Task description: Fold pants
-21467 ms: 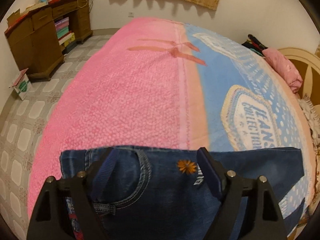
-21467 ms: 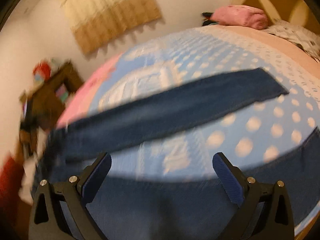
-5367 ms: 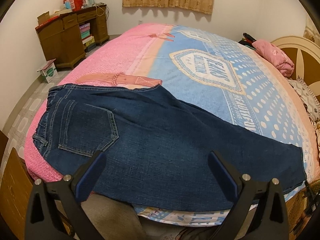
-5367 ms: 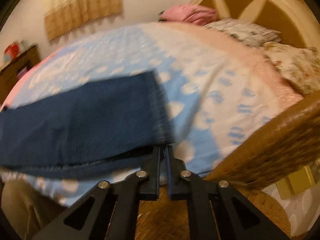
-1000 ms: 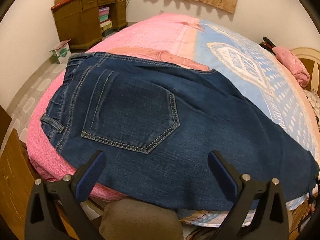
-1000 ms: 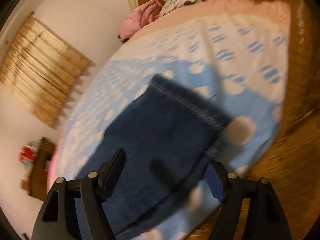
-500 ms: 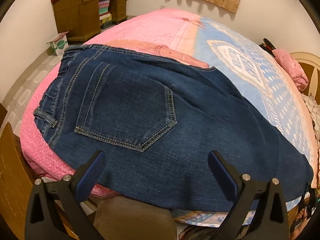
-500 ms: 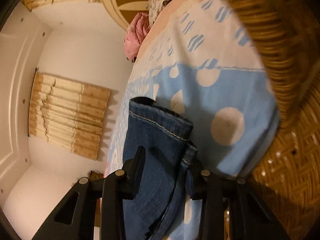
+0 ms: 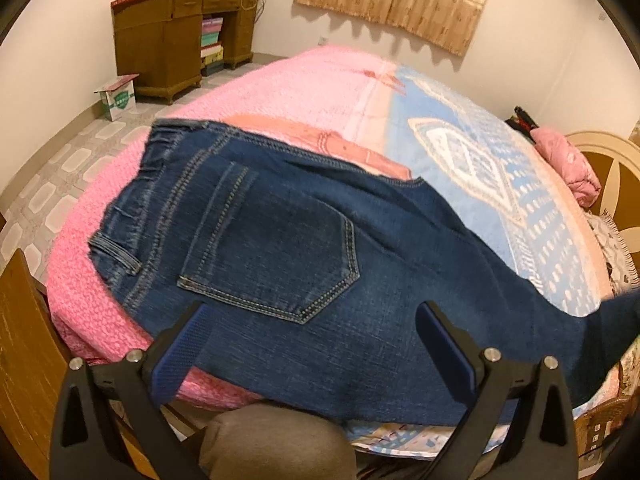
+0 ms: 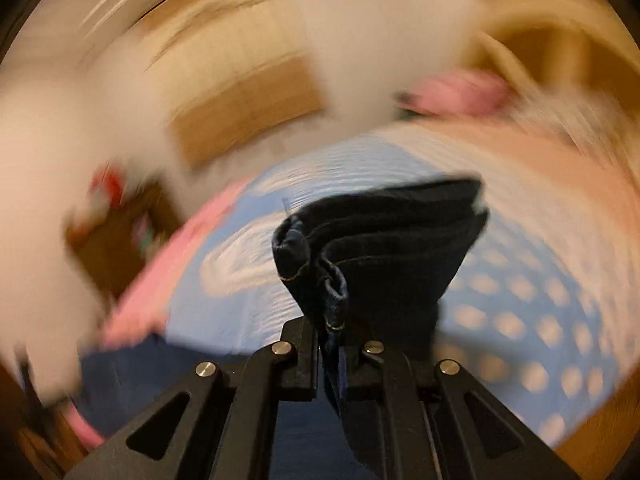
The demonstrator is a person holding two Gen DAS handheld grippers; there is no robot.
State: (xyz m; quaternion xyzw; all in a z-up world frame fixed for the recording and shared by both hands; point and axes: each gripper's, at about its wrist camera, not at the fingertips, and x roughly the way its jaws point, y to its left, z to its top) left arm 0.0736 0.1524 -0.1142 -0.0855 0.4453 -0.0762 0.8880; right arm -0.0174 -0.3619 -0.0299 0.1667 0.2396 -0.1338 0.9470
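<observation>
The jeans (image 9: 320,264) lie on the bed (image 9: 304,92), already doubled leg on leg, back pocket (image 9: 272,252) up. Their long axis runs across the near part of the bed: the waistband (image 9: 160,184) points toward the pink left end, near the desk (image 9: 168,44), and the legs run off to the right over the blue part of the blanket, toward the headboard (image 9: 612,164).

At the left, the left tongs (image 9: 316,344) hang released, jaws wide apart and empty, above the seat of the jeans just below the pocket. They touch nothing that can be seen.

At the right edge of the left view the leg end (image 9: 624,312) lifts off the bed. The right view shows why: the right tongs (image 10: 332,356) have just been closing and are now clenched on the hem (image 10: 384,256), with bunched denim pinched between the jaws and hanging in the air above the blanket. That view is heavily blurred.

The step in hand looks like the lengthwise halving fold, hem carried to waistband. The next move probably calls for sweeping the hem leftward over the legs and laying it square on the waistband. The free left tongs could pin the seat or waist so the jeans do not slide.
</observation>
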